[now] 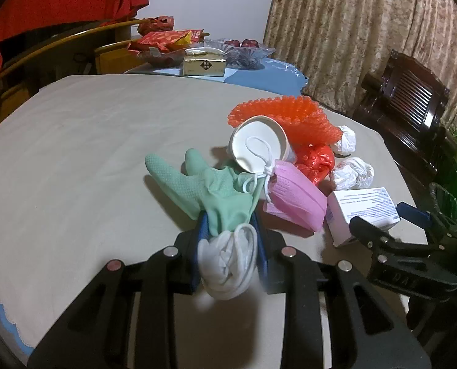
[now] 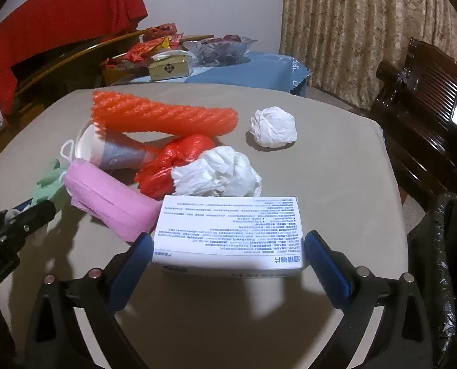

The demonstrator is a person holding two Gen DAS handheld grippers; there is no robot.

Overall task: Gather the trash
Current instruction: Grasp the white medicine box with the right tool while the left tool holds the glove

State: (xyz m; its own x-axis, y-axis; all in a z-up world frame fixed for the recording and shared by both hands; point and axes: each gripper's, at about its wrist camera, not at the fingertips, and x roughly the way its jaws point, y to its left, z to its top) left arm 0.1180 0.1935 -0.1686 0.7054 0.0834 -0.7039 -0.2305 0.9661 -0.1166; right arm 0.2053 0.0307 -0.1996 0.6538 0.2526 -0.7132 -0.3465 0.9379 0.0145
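My left gripper (image 1: pixel 228 230) is shut on the cuff of a green rubber glove (image 1: pixel 210 190), whose white lining bunches between the jaws; the glove's fingers lie on the table. My right gripper (image 2: pixel 228 252) is open, with its blue pads (image 2: pixel 326 264) on either side of a white printed box (image 2: pixel 228 233) that rests on the table, not clearly touching it. Beyond lie a pink face mask (image 2: pixel 111 203), a paper cup (image 2: pixel 111 150) on its side, an orange foam net (image 2: pixel 163 117), a red plastic bag (image 2: pixel 173 163) and two crumpled white paper wads (image 2: pixel 219 175) (image 2: pixel 273 127).
The table has a beige cloth (image 1: pixel 90 141). A black bin bag (image 2: pixel 443 261) hangs off the right edge. A dark wooden chair (image 2: pixel 428 101) stands to the right. Behind is a blue-covered table (image 2: pixel 243 70) with a tissue box (image 2: pixel 170 67), snacks and a glass bowl.
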